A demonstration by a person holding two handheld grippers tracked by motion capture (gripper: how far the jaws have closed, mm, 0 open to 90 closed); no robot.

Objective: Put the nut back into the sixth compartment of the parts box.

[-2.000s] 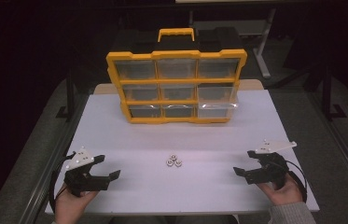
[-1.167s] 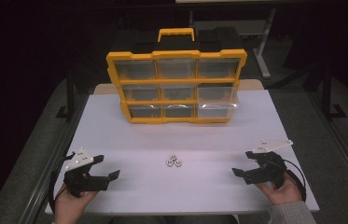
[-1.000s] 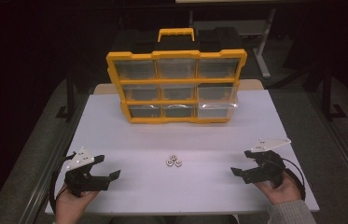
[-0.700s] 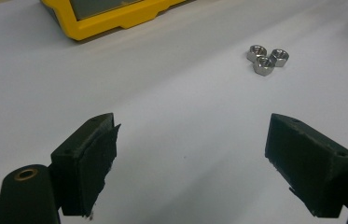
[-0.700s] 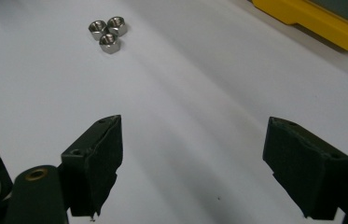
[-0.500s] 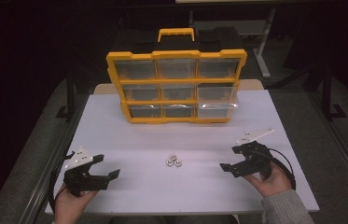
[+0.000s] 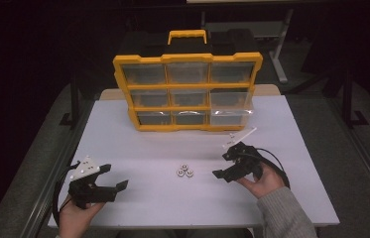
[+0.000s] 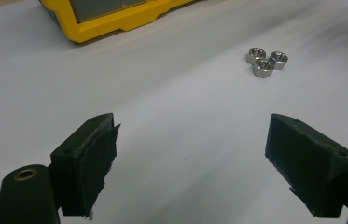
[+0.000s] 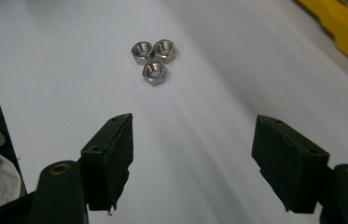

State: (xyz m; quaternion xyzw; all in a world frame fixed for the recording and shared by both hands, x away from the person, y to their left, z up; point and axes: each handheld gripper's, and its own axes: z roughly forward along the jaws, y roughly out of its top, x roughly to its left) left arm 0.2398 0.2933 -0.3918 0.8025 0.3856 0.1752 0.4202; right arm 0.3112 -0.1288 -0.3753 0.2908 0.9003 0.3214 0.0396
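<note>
Moved since the earlier frames: right gripper [image 7: 228, 165], black, two-jawed, with a pale three-cornered plate on top, now well in from the table's right side and near the three small silver hexagonal steel nuts [image 7: 186, 172]; its jaws have just been closing a little yet stand spread, with nothing between them. Unmoved: left gripper [image 7: 115, 178], black, of the same build, at the near left of the white rectangular table top [image 7: 143, 148], jaws spread wide and empty. Right hand [image 7: 262, 178]: grey knitted sleeve entering from the bottom edge, palm cupped under the gripper body, jaws aimed leftward and slightly down at the nuts, one jaw above the other in the high view; black cable looped beside the wrist. Left hand [image 7: 76, 213]: enters from the bottom edge, grips the gripper from below and behind, jaws aimed rightward across the table. Nuts: clustered in a tight triangle, touching one another, flat on the table near its middle, between the two grippers and nearer the right one; in the right gripper view [image 9: 153, 58] they lie ahead of the left-hand jaw, apart from it; in the left gripper view [image 8: 266, 60] they sit farther off, toward the upper right. Yellow plastic organiser case [image 7: 187, 91] with clear-fronted compartments and a yellow handle: stands upright at the far side of the table, well apart from nuts and grippers.
</note>
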